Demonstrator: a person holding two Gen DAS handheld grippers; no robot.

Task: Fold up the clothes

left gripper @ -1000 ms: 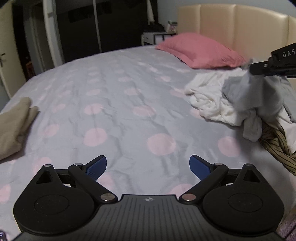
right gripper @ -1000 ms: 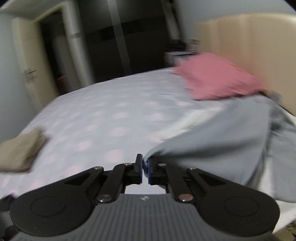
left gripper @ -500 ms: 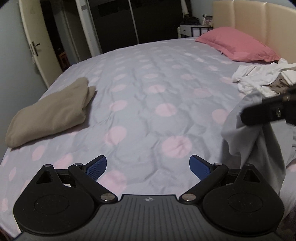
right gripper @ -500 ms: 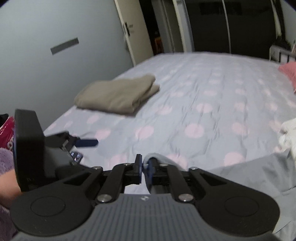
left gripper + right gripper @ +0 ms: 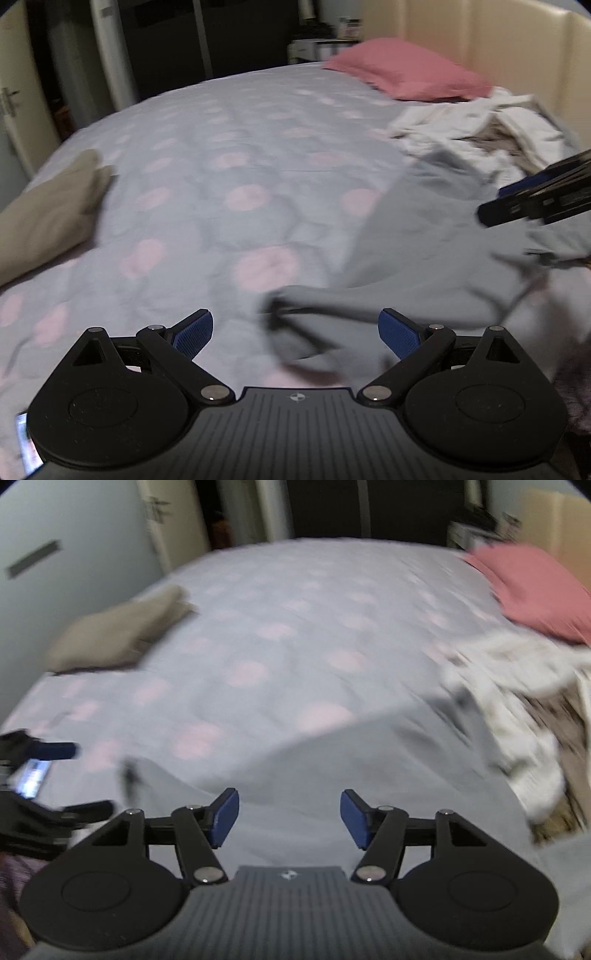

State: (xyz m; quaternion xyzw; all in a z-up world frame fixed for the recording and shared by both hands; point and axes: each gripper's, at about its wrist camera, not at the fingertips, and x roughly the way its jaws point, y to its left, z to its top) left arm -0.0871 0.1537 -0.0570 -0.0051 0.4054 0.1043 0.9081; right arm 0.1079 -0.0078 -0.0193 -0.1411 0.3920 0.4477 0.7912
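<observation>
The soft grey cloth garment lies spread out, not folded, beside the messy white clothes pile. One brown folded bundle is done — far from the pile. Left gripper and right gripper gape wide, holding nothing. Only the left view shows a dark cord at the garment's edge.

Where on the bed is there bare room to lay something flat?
The widest bare stretch is mid-bed, between the tan fold on the left and the grey garment in front. The right side is crowded: the white pile and the pink pillow.
</observation>
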